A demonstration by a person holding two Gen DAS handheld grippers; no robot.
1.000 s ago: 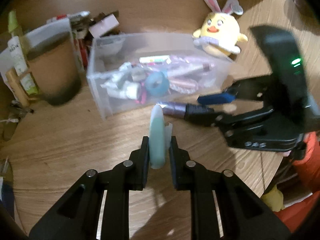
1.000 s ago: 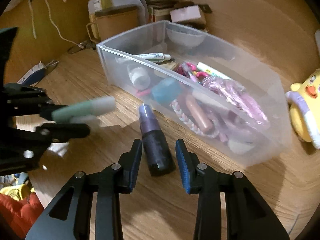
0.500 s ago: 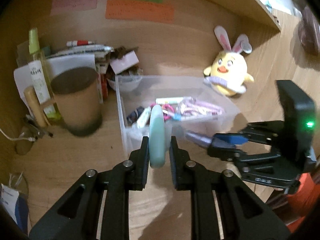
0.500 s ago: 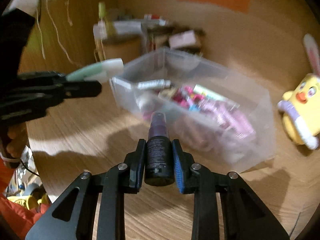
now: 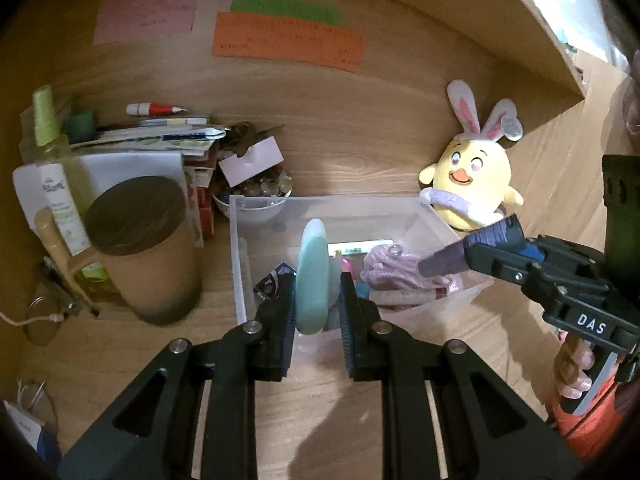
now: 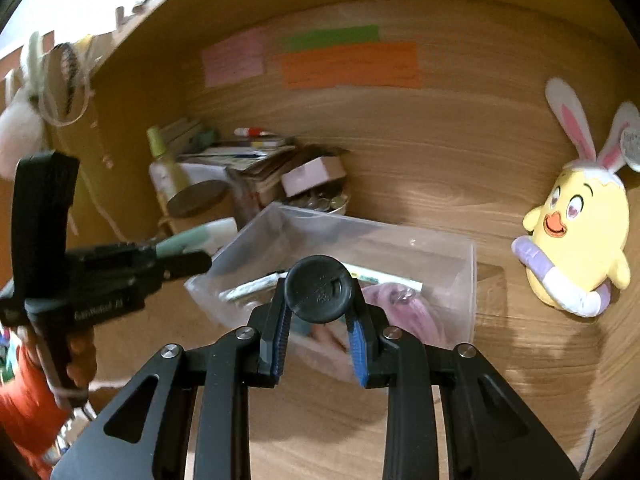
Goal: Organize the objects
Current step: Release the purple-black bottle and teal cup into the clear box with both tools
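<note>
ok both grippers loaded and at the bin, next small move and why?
Probably lower the left gripper and release the pale green tube into the clear bin. The tube already hangs over the bin's near end, while the right gripper holds the dark spray bottle end-on, also near the bin.
</note>
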